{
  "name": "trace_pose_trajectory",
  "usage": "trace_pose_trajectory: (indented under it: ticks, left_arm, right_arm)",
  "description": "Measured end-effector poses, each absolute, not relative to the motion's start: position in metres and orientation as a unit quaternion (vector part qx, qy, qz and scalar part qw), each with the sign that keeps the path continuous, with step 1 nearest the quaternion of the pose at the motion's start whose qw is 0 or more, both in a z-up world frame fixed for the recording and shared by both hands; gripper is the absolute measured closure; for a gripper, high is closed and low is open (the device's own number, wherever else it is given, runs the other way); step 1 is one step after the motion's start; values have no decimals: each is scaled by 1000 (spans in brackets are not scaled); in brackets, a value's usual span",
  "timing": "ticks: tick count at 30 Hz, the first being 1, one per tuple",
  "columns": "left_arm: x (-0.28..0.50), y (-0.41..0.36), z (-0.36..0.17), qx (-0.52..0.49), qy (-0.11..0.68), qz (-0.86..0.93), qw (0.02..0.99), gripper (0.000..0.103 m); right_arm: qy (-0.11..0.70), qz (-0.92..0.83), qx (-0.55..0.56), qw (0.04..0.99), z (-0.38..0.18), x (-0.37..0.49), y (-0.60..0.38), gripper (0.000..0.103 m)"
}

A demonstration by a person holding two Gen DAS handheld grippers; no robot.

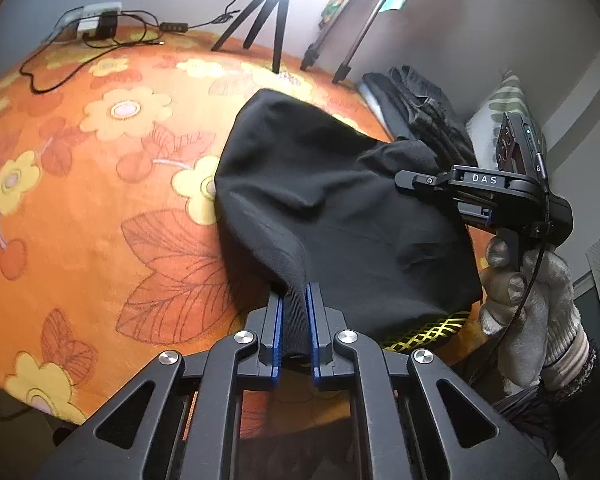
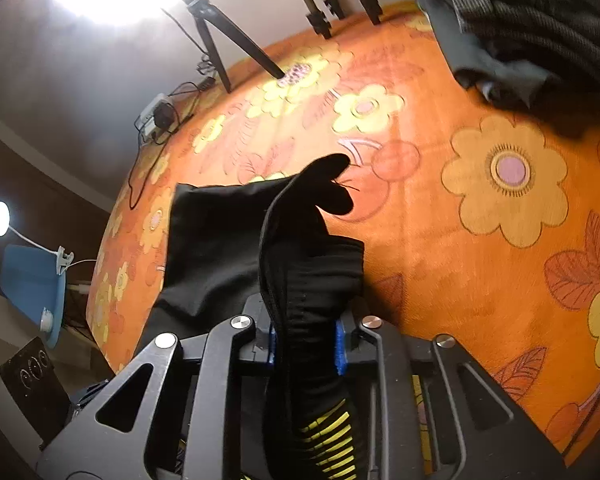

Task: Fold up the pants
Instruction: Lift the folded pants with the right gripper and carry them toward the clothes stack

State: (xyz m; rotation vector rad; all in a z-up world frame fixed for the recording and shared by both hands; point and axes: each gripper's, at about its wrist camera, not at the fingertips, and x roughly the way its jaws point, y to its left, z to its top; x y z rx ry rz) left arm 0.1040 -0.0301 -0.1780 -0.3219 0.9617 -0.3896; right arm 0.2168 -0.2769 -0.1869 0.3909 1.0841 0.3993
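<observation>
the black pants (image 1: 332,200) lie bunched in the centre of the left view, on an orange flowered cloth (image 1: 100,184) over what looks like a table, with their near edge lifted toward the bottom of the frame. the left hand-held gripper (image 1: 294,300) is pinching a ribbed band of the pants between its blue pads. at the right of that view the right hand-held gripper (image 1: 404,180), held by a gloved hand (image 1: 528,312), bites into another fold; in its own view a thick wad of black fabric (image 2: 304,280) is clamped in its jaws. the risk as i judge it: the right grip holds a bunched wad, so layers could slip unevenly and skew the fold. pulling the two grippers apart too hard could tug the band free on the left. a dark pile of clothes (image 1: 424,108) at upper right could snag a wide swing.
</observation>
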Motion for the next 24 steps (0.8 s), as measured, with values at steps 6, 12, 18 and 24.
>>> trace_pose_trajectory:
  ticks: [6,12,18,24]
  left_arm:
    - [106,-30,-177,-166,454,-189,855,96]
    - [102,-31,-163,-170,432,-196,864,96]
    - [102,-40,-149,-170,414,-210,869,97]
    - [113,-53,-137,-164,406,-223,871,97]
  right_arm:
    - [497,189,161,831,-174,214,-267,84]
    - [469,201,146,848,-149,205,-262,87]
    - [429,214,125,869,-110,193,-263,87]
    - [414,213,122,877,-93,191,-271,88]
